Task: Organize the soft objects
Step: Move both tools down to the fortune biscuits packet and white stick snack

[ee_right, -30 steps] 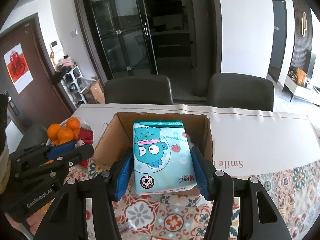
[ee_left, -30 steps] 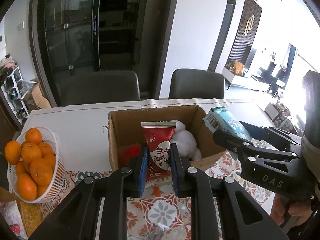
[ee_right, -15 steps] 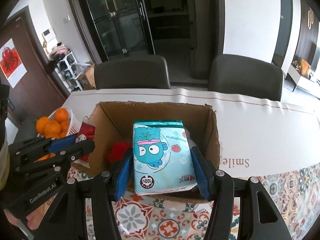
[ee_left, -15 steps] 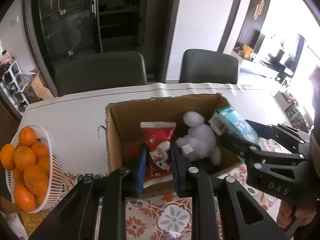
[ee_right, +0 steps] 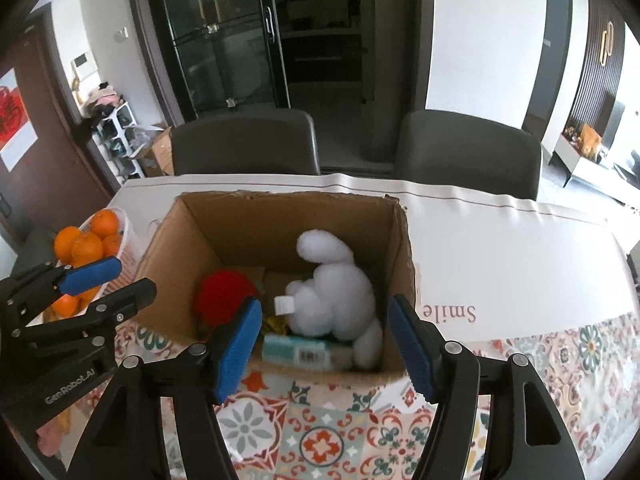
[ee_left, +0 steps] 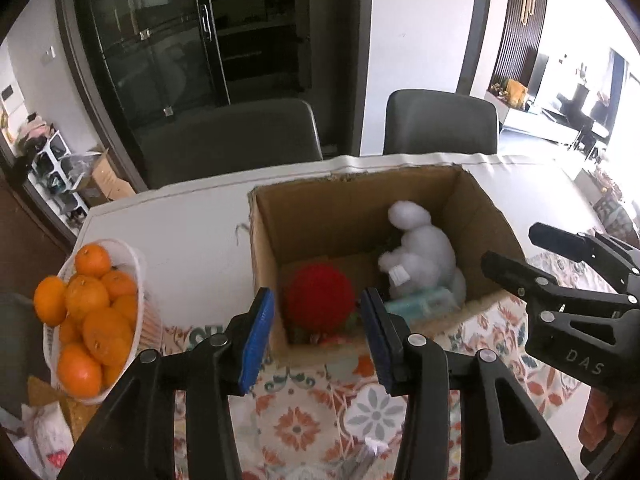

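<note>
An open cardboard box (ee_left: pixel 264 256) (ee_right: pixel 400 248) stands on the table. Inside it lie a red fuzzy ball (ee_left: pixel 318 300) (ee_right: pixel 224 296), a white plush toy (ee_left: pixel 420 256) (ee_right: pixel 332 296) and a teal tissue pack (ee_left: pixel 420 304) (ee_right: pixel 300 352) against the near wall. My left gripper (ee_left: pixel 318 332) (ee_right: pixel 128 280) hangs over the box's near left corner, its jaws opening with nothing between the blue pads. My right gripper (ee_right: pixel 324 344) (ee_left: pixel 512 246) hovers over the near right side, its jaws also opening and empty. Only a red sliver (ee_left: pixel 320 337) shows below the ball.
A white basket of oranges (ee_left: pixel 132 280) (ee_right: pixel 128 240) sits left of the box. Two dark chairs (ee_left: pixel 232 140) (ee_right: pixel 464 152) stand behind the table. A patterned cloth (ee_left: pixel 304 420) (ee_right: pixel 328 440) covers the near part, a white runner (ee_right: pixel 500 260) the far part.
Both grippers have sunk toward the box and opened. The red snack packet left the left gripper, and the tissue pack dropped from the right gripper into the box.
</note>
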A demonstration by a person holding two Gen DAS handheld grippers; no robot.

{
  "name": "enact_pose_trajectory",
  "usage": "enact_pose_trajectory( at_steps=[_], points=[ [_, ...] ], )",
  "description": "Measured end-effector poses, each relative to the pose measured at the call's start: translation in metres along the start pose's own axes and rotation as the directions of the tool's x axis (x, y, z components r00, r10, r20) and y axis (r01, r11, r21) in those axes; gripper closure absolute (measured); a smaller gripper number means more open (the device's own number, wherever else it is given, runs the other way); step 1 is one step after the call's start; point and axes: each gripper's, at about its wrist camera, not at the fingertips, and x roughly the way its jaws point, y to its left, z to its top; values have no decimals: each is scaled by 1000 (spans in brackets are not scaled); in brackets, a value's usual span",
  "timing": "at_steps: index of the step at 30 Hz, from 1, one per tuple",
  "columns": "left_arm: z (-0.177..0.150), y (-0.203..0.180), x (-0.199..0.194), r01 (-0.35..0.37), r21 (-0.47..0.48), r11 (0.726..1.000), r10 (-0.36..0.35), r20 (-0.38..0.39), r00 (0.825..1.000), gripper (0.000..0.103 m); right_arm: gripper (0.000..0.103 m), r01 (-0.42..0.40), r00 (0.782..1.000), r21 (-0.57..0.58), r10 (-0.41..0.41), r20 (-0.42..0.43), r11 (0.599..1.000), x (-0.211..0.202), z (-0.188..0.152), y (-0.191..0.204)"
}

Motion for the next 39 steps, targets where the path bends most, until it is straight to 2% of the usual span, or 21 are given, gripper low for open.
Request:
enact_pose_trajectory(
  at_steps=[9,21,28,31,34,36,39],
  points=[
    [-47,2,-37,-22,-64,998,20,-37,999,54,36,-42,999,-31,43,31,999,-43,-34,15],
    [-119,-3,-59,-100,-168,981,79,-128,989,51,36,-140,989,-80,136,-58,987,-48,-91,30],
    [-162,-3,-48,-78,-270,960,13,-235,972,51,36,-181,979,-187,158,-128,966,-41,-117,43],
    [-178,-4,-42,-74,-321,944,-19,-278,960,51,36,-206,971,-276,160,-180,939,-36,-123,54],
    [-189,-5,-38,-89,-369,925,-28,-302,953,50,36,-253,957,-392,170,-235,884,-30,-125,67],
    [-198,-6,-34,-91,-406,909,-47,-316,947,50,36,-300,943,-477,182,-279,826,-25,-128,77],
    [-209,-6,-31,-91,-465,881,-67,-313,947,49,36,-362,922,-593,182,-342,719,-17,-133,95]
  ],
)
